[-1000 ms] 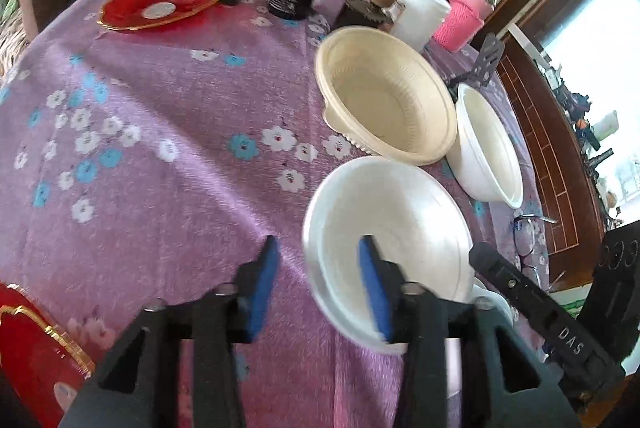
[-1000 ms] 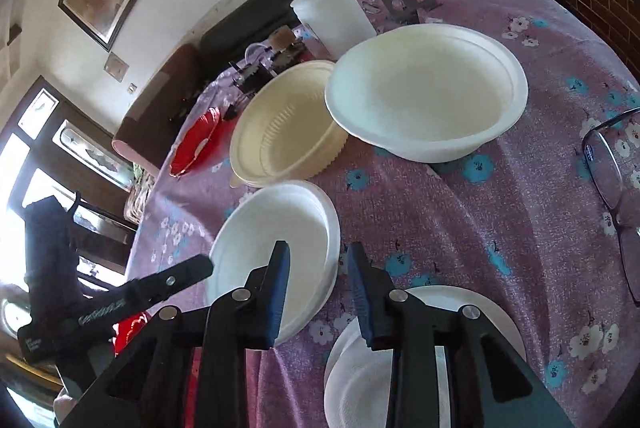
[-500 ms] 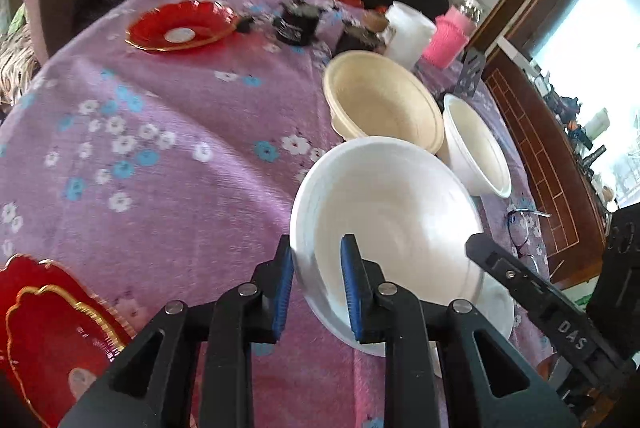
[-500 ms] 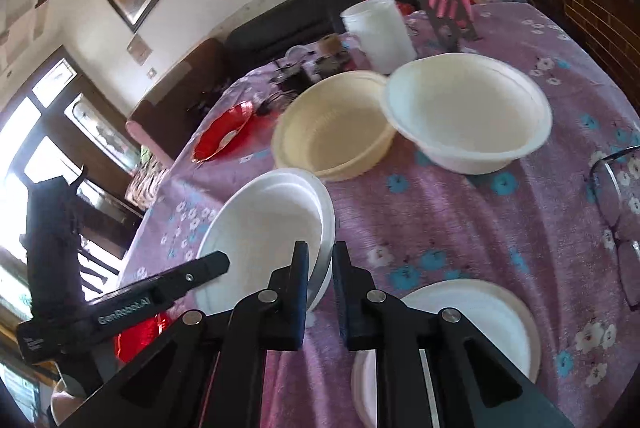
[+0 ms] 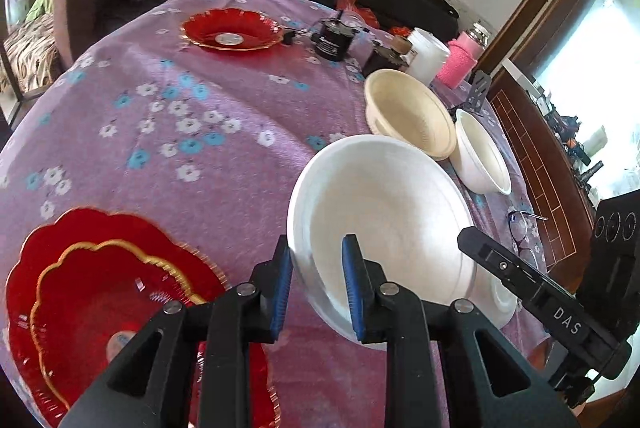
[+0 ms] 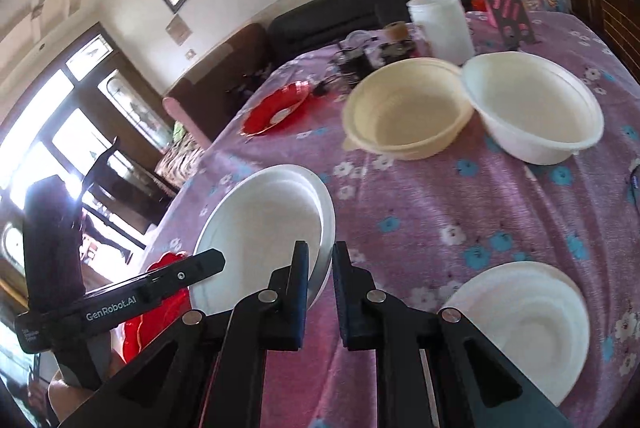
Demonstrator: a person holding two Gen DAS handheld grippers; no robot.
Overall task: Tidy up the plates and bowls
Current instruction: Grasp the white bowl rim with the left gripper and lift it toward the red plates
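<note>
Between both sets of fingers sits one white plate (image 5: pixel 384 211): left gripper (image 5: pixel 316 284) pinches its near rim, right gripper (image 6: pixel 320 292) clamps the opposite edge, plate tilted above the surface (image 5: pixel 200 131). Another white plate (image 6: pixel 520 320) waits nearby. Cream bowl (image 6: pixel 404 115), white bowl (image 6: pixel 532 111) and red plates (image 5: pixel 104 292) look unsorted, so it's early days.

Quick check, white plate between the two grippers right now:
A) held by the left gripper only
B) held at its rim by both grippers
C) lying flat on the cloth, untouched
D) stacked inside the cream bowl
B: the left gripper has its fingers on either side of the white plate rim, and the right gripper clamps the opposite rim, with the plate tilted off the tablecloth.
</note>
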